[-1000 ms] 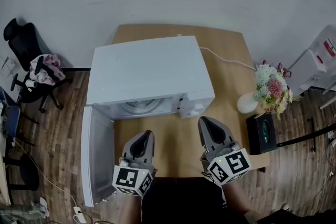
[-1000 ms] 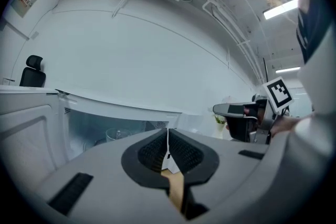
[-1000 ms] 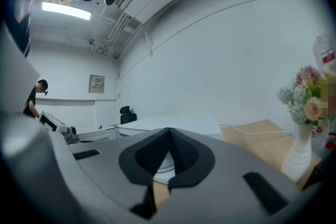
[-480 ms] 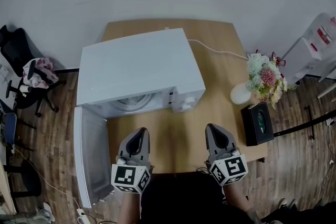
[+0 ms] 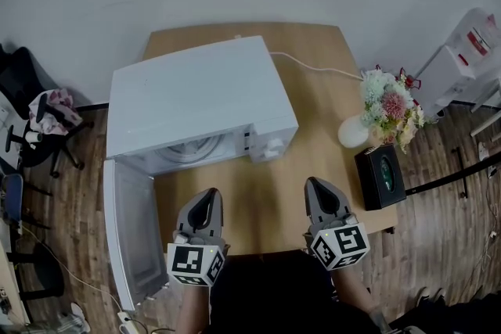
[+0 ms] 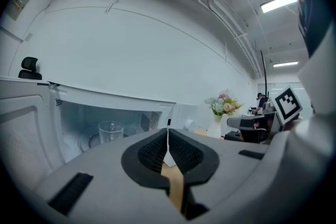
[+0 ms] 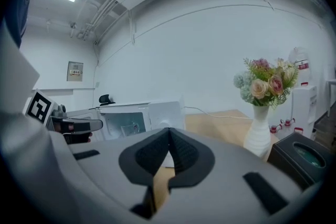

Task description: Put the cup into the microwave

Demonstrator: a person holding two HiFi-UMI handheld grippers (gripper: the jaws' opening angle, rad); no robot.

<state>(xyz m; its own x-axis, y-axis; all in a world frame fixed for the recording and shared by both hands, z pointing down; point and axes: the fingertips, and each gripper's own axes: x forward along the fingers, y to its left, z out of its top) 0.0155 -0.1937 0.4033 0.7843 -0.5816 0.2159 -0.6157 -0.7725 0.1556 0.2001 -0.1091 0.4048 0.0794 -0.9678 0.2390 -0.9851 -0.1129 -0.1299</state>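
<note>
Glass cup (image 6: 110, 132) already stands inside the white microwave (image 5: 196, 98), whose door (image 5: 133, 235) hangs open to the left. You hold your left gripper (image 5: 207, 198) and right gripper (image 5: 318, 187) over the near desk (image 5: 262, 192) edge, both jaws pressed together on nothing, likely to stay clear of the door.

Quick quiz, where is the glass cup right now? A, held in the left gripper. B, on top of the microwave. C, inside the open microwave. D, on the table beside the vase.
C: the left gripper view shows the cup standing inside the microwave cavity, with the door swung open.
</note>
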